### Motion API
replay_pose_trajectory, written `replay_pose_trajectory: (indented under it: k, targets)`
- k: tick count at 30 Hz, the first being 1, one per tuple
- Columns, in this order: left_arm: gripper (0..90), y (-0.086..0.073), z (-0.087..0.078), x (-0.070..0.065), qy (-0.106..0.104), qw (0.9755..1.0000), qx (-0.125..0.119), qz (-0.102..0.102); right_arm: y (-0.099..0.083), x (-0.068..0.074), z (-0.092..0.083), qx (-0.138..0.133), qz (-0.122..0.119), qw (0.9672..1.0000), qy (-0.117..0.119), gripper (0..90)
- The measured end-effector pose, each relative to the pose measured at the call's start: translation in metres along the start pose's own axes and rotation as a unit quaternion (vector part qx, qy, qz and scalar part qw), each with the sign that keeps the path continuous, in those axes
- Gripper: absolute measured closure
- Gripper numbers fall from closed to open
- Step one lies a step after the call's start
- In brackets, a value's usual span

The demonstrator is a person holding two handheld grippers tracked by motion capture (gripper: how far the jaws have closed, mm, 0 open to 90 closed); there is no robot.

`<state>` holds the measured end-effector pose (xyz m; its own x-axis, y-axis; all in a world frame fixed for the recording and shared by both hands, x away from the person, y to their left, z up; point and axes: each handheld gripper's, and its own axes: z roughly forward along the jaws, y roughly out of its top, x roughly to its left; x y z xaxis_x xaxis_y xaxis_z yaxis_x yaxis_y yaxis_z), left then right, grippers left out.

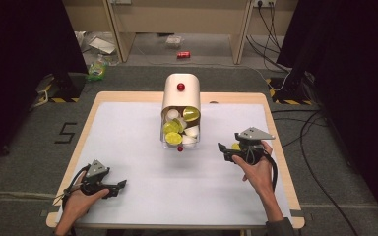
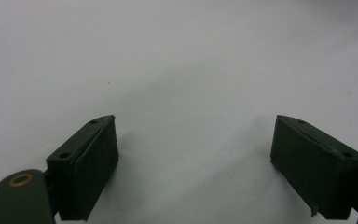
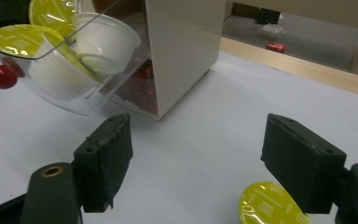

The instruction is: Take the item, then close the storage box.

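My right gripper (image 3: 196, 158) is open, a yellow capsule (image 3: 272, 204) seemingly loose at lower right; my left gripper (image 2: 196, 163) gapes over bare table (image 2: 177, 70).

Yellow-lidded capsule by the open dispenser drawer

A round capsule (image 3: 272, 205) with a yellow foil lid lies lid-up on the white surface (image 3: 191, 154), just beside the right gripper's (image 3: 198, 163) far finger and partly hidden by it. To its left, the cream dispenser's (image 1: 180, 91) clear drawer (image 1: 179, 140) hangs tilted open, holding more yellow-lidded and white capsules.
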<state>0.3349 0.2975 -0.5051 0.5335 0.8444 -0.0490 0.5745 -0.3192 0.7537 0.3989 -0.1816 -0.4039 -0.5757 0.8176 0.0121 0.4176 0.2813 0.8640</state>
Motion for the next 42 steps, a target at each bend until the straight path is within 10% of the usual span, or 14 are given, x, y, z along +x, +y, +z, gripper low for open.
replay_pose_trajectory:
  k: [42]
  targets:
    - [14.4, 0.000, 0.000, 0.001, -0.002, 1.0000, -0.001, -0.002, 0.003, 0.051, 0.022, 0.014, -0.056, 0.9964, 0.063, 23.5]
